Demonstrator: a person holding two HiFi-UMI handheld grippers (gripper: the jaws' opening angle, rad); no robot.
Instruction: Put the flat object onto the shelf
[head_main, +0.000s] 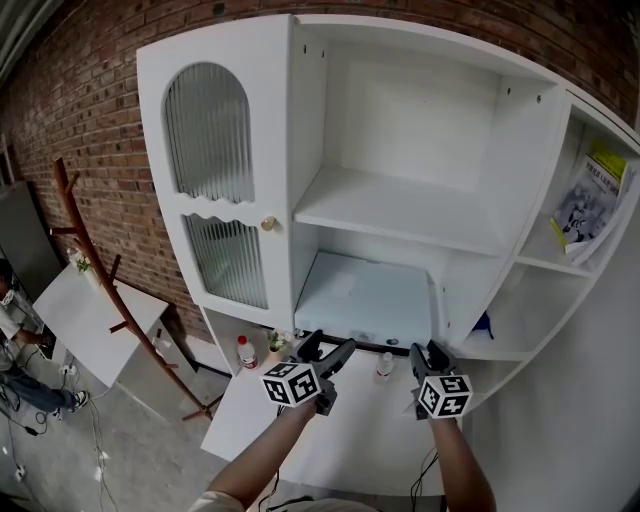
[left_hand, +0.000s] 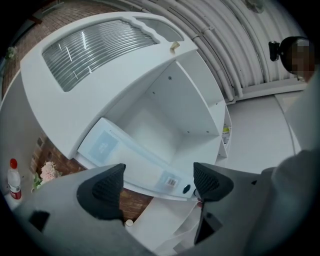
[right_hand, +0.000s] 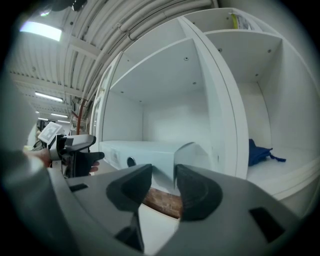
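The flat box (head_main: 365, 300) lies low inside the cabinet (head_main: 275, 150), front edge toward me. It looks stiff, light and slick, so I'd pinch its front corners. My left gripper (left_hand: 159, 184) gapes wide, my right gripper (right_hand: 164, 182) narrowly, both empty

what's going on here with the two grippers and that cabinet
A person stands at a white cabinet with a gripper in each hand. A flat pale blue box lies on the lower shelf, its front end at the shelf's edge. The left gripper is open and empty, just in front of the box. The right gripper has its jaws slightly apart near the box's right front corner, gripping nothing.
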